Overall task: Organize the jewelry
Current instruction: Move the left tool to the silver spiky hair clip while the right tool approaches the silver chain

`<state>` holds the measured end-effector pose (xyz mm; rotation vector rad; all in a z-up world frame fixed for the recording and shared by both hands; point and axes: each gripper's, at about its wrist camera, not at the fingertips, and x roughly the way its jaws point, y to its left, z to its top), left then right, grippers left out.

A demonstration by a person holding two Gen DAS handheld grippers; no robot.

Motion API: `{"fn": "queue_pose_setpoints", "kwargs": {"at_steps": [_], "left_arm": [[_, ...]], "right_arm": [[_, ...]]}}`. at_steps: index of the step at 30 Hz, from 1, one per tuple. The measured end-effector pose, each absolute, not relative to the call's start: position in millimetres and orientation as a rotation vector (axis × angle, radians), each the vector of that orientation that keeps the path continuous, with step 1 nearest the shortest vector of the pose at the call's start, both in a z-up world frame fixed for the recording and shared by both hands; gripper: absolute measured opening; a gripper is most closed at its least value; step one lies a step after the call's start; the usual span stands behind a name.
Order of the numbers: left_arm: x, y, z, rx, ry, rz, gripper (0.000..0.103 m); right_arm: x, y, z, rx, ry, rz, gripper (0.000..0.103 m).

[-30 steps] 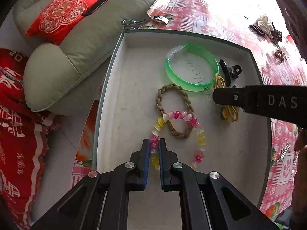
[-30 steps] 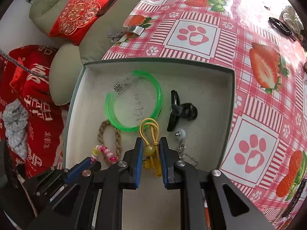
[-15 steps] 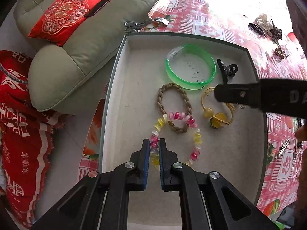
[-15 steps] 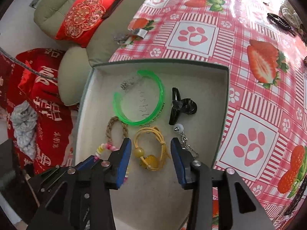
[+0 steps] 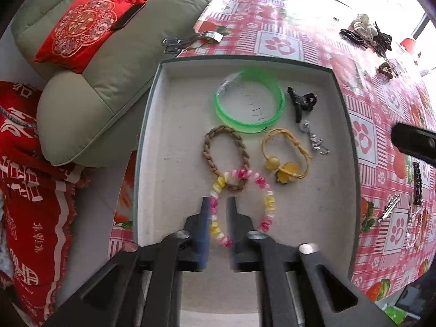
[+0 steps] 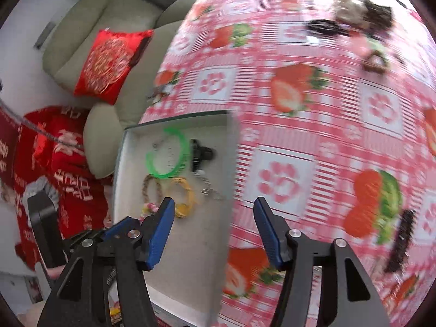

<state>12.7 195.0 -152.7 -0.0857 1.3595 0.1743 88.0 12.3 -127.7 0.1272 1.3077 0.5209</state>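
Your left hand-held gripper [image 5: 218, 218] points steeply down into a shallow grey-lined tray [image 5: 152, 125] on the desk [image 5: 278, 43]. Its jaws are opening, and a strand of the pink, yellow and white beaded bracelet [image 5: 261, 188] lies between them with the pads no longer pressing on it. The bracelet rests on the tray floor, its far end overlapping a brown braided band [image 5: 212, 160].

Judging by its look, the bracelet is light and limp, probably threaded on elastic, with smooth rounded beads that could slip from flat pads. Take it across a single strand, clear of the braided band, or both may lift together.

Beyond it lie a stiff green bangle [image 5: 278, 103], a yellow cord hair tie [image 5: 294, 147] with amber beads, a black claw clip [image 5: 299, 103] and a small silver earring [image 5: 316, 141]. All sit close together in the far half of the tray. The near half, around your left gripper, is bare and gives room to set things down.

Your right hand-held gripper [image 6: 214, 231] hangs above the tray's right wall, its jaws wide and opening, with nothing between them. Its view is blurred.

The tray walls are low but upright, so lift over them; do not drag. More pieces [image 5: 365, 32] wait on the strawberry-print cloth far to the right. To the left the desk ends above a sofa.
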Motion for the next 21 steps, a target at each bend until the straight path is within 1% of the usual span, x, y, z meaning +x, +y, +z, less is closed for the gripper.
{"fn": "queue_pose_setpoints", "kwargs": {"at_steps": [1, 2, 7, 8, 9, 10, 11, 21], "left_arm": [[13.7, 193.1, -150.5, -0.08, 1.353, 0.185, 0.103], [14.1, 190.3, -144.4, -0.065, 1.313, 0.201, 0.103], [24.8, 175.1, -135.0, 0.003, 1.292, 0.173, 0.103], [27.5, 169.1, -131.8, 0.034, 1.278, 0.17, 0.103], [28.8, 164.4, -128.5, 0.049, 1.267, 0.161, 0.103], [30.6, 158.8, -125.5, 0.062, 1.256, 0.147, 0.103], [33.3, 152.0, -121.9, 0.072, 1.246, 0.127, 0.103], [45.2, 59.4, -115.0, 0.193, 1.225, -0.151, 0.103]], "right_arm": [[87.1, 1.7, -126.9, 0.14, 1.308, 0.498, 0.064], [86.7, -6.4, -126.2, 0.151, 1.309, 0.482, 0.064], [83.3, -57.0, -122.2, 0.201, 1.3, 0.378, 0.064], [82.0, -67.6, -122.1, 0.208, 1.3, 0.356, 0.067], [81.5, -75.4, -123.0, 0.213, 1.3, 0.342, 0.071], [79.9, -86.9, -122.9, 0.221, 1.297, 0.318, 0.081], [78.3, -95.9, -122.7, 0.228, 1.291, 0.301, 0.083], [62.1, -166.3, -136.0, 0.232, 1.321, 0.141, 0.083]]}}
